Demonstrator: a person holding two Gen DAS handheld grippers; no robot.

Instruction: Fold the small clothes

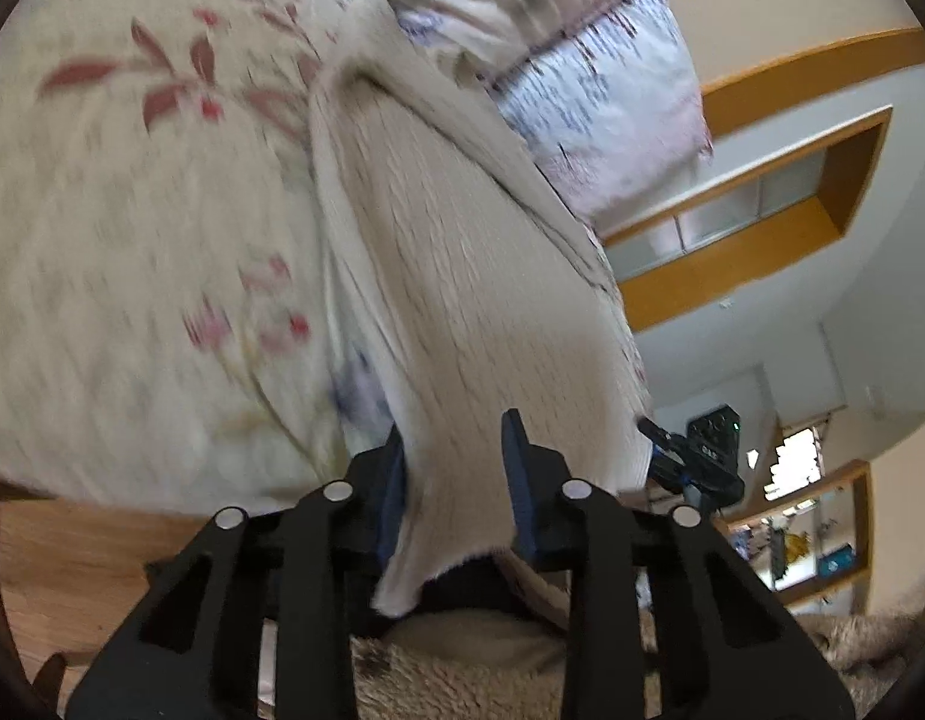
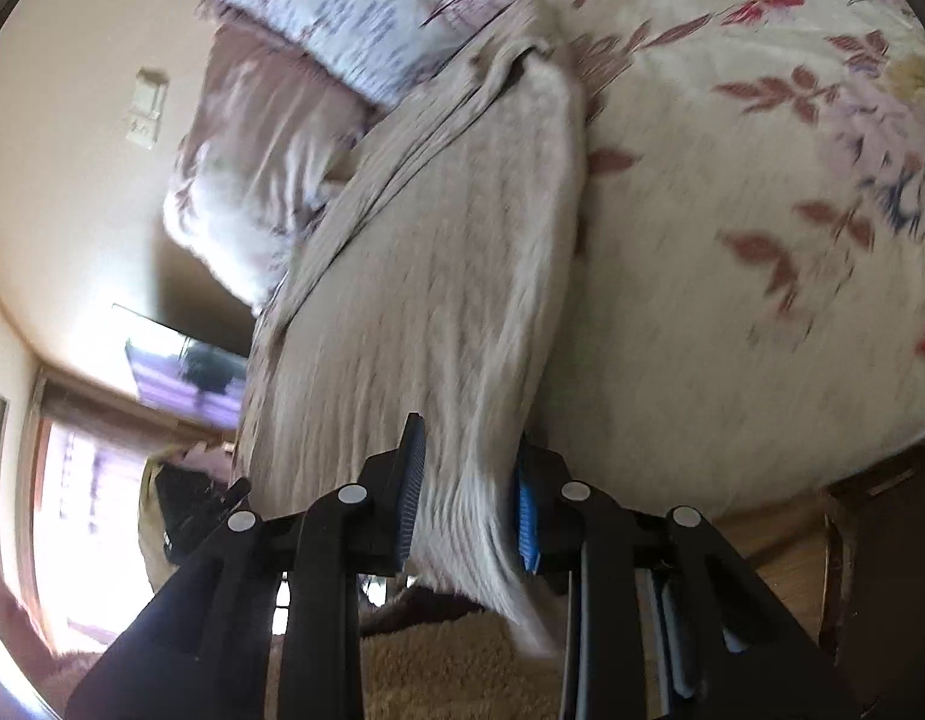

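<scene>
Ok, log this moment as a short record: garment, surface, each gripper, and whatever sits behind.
garment: cream ribbed knit, stretched from the bed toward both grippers
surface: bed with floral cover
left gripper: fabric edge between its fingers, pads against the cloth
right gripper: fabric edge between its fingers, pads against the cloth
behind: patterned pillow at the far end of the garment
floor: shaggy tan rug below the grippers
image quality: motion blur in both views
</scene>
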